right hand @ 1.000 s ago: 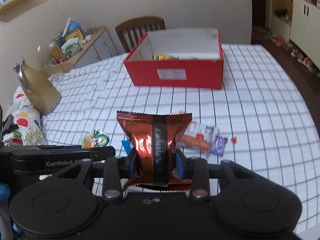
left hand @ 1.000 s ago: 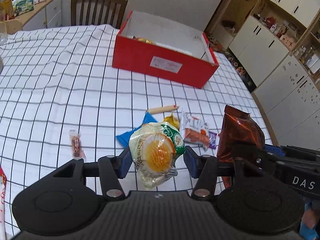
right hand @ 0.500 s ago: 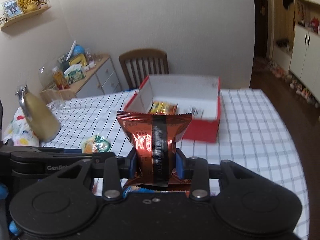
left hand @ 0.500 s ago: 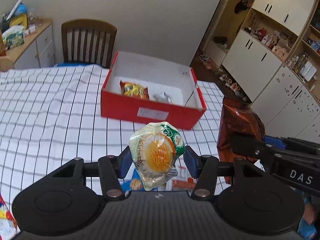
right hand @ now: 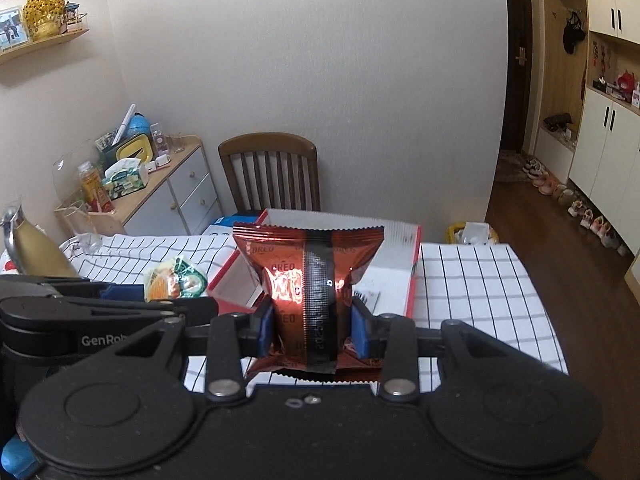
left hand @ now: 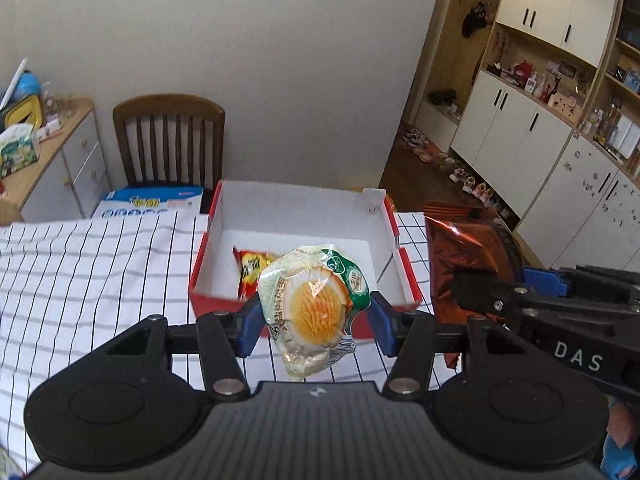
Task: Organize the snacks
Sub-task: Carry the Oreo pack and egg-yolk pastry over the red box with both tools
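My left gripper (left hand: pixel 314 322) is shut on a clear egg-print snack packet (left hand: pixel 312 304) and holds it in the air just in front of the red box (left hand: pixel 218 300). My right gripper (right hand: pixel 313 330) is shut on a shiny red-brown Oreo bag (right hand: pixel 308 276), held upright near the box's front wall (right hand: pixel 232 296). The box is open with a white inside and holds a red-yellow snack pack (left hand: pixel 250 268). The Oreo bag also shows at the right of the left wrist view (left hand: pixel 464 252), and the egg packet at the left of the right wrist view (right hand: pixel 176 278).
The table has a white cloth with black grid lines (left hand: pixel 80 272). A wooden chair (left hand: pixel 168 140) stands behind the box, with a blue-white package (left hand: pixel 148 202) on its seat. A gold kettle (right hand: pixel 28 248) and a glass (right hand: pixel 80 228) stand at the table's left. Cabinets (left hand: pixel 520 140) line the right.
Both grippers have risen and moved forward to the red box with their snacks. The loose snacks on the cloth have dropped out of sight below.
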`<action>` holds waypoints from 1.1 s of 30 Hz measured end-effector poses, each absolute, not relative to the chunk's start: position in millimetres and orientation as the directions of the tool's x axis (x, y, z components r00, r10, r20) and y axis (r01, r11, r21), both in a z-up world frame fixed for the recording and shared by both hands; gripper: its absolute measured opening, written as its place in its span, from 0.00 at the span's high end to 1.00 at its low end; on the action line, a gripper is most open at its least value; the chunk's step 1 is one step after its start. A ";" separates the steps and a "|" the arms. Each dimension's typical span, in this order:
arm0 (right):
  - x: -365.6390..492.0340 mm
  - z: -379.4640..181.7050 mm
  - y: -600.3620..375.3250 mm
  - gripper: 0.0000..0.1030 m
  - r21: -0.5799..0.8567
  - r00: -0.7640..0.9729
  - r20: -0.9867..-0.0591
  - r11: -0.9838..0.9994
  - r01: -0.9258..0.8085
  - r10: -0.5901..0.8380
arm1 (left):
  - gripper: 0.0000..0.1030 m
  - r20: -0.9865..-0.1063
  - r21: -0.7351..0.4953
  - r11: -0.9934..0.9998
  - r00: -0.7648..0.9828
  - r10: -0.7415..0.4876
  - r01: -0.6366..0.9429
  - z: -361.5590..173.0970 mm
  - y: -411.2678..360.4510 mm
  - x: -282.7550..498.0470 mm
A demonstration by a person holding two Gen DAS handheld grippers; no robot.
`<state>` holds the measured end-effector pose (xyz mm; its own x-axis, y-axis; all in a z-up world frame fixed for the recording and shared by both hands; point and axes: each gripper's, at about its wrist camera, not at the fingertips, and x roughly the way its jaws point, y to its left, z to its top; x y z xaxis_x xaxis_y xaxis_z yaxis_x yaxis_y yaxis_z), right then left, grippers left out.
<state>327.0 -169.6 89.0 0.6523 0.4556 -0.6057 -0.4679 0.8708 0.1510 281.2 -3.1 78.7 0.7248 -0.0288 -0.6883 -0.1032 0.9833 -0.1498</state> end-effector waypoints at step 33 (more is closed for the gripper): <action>508.8 -12.1 -121.9 0.65 0.095 0.565 -0.759 0.913 -0.396 0.323 | 0.47 -0.828 0.028 0.994 0.555 0.081 -0.104 -39.9 -19.7 451.4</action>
